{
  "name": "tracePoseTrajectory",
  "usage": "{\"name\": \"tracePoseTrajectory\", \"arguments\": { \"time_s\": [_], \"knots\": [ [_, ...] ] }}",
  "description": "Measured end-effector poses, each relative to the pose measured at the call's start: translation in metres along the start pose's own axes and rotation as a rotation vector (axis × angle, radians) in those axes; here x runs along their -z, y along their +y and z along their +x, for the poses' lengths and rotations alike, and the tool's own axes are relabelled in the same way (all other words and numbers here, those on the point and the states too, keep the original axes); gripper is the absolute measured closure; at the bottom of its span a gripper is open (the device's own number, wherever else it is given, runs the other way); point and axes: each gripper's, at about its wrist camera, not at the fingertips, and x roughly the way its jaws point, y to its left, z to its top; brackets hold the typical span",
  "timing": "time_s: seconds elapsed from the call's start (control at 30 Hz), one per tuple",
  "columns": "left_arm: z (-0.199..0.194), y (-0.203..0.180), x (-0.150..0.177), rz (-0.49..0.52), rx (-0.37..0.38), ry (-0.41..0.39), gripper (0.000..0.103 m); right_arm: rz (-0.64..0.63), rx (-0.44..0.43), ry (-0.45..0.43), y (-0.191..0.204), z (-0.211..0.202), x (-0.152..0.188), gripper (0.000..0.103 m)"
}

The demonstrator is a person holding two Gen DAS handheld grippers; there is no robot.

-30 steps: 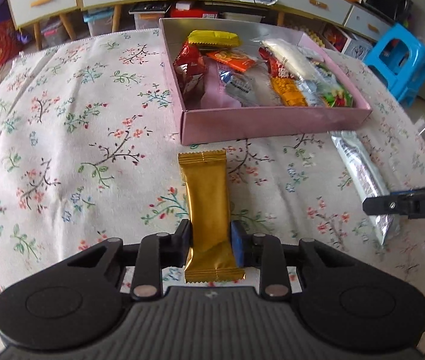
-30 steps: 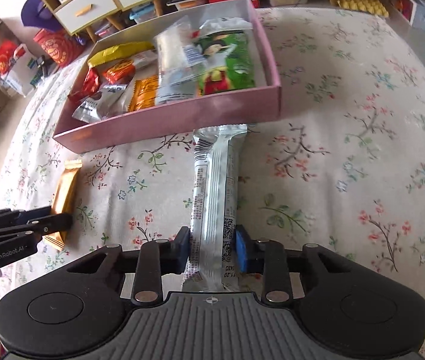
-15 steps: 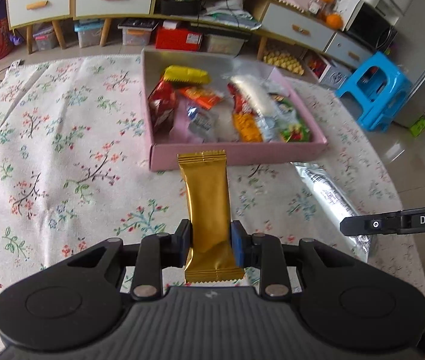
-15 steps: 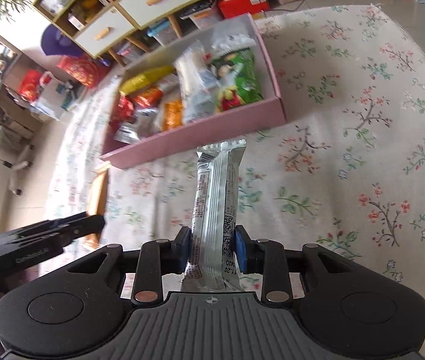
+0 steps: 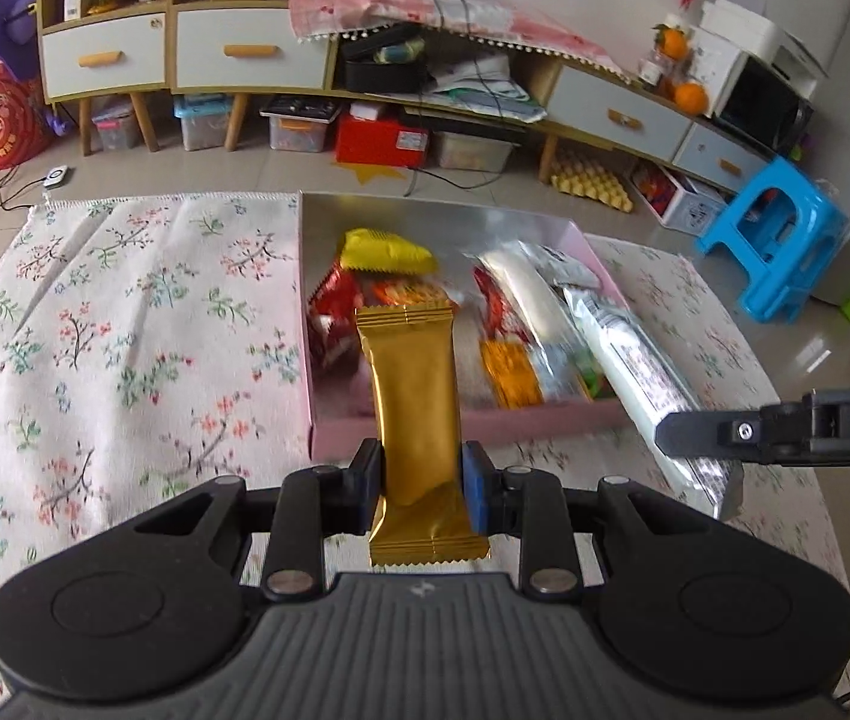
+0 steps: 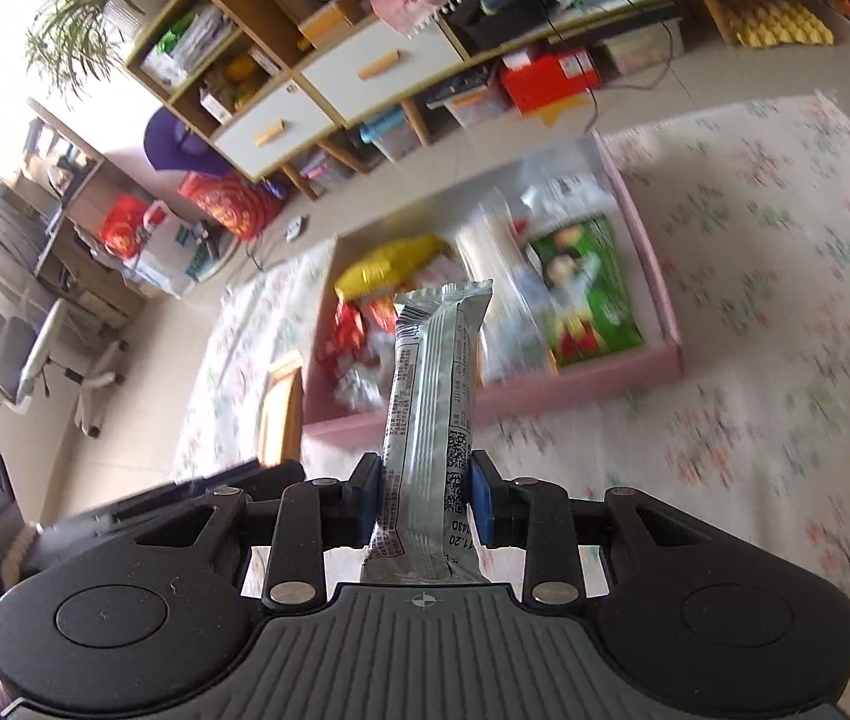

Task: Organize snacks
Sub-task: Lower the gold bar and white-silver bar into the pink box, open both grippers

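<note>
My left gripper (image 5: 417, 483) is shut on a gold snack bar (image 5: 413, 396) and holds it lifted in front of the pink box (image 5: 460, 426). My right gripper (image 6: 423, 501) is shut on a long silver snack bar (image 6: 433, 408), also lifted, its far end pointing at the pink box (image 6: 628, 381). The box holds several snacks: a yellow packet (image 5: 386, 252), red and orange packets, a green packet (image 6: 589, 300). In the left wrist view the right gripper (image 5: 784, 429) with the silver bar (image 5: 634, 372) shows at the right. In the right wrist view the gold bar (image 6: 281, 408) shows at the left.
The box sits on a table with a floral cloth (image 5: 125, 330). Beyond the table are white drawer cabinets (image 5: 245, 48), storage bins on the floor, a red box (image 5: 380, 141) and a blue stool (image 5: 775, 240). An office chair (image 6: 17, 360) stands at the left.
Both grippers have lifted their bars off the cloth and risen well above the table. The box now looks smaller and lies further below in both views.
</note>
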Motion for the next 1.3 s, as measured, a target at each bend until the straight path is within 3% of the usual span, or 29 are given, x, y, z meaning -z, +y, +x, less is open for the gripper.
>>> {"name": "tracePoseTrajectory", "arguments": {
  "time_s": [0.27, 0.7, 0.97, 1.13, 1.3],
  "knots": [
    [0.038, 0.013, -0.024, -0.097, -0.025, -0.026, 0.077, 0.009, -0.022, -0.044, -0.004, 0.048, -0.033, 0.073],
    [0.054, 0.018, -0.032, -0.138, -0.046, -0.052, 0.076, 0.016, -0.068, -0.085, -0.004, 0.087, -0.051, 0.072],
    [0.047, 0.012, -0.029, -0.095, -0.056, -0.082, 0.056, -0.003, -0.065, -0.142, -0.005, 0.074, -0.054, 0.055],
    [0.037, 0.005, -0.027, -0.052, -0.065, -0.078, 0.042, -0.003, -0.034, -0.164, -0.007, 0.056, -0.053, 0.05],
    [0.014, -0.005, -0.023, 0.027, -0.096, -0.093, 0.023, -0.042, 0.005, -0.195, -0.005, 0.025, -0.044, 0.028]
  ]
}}
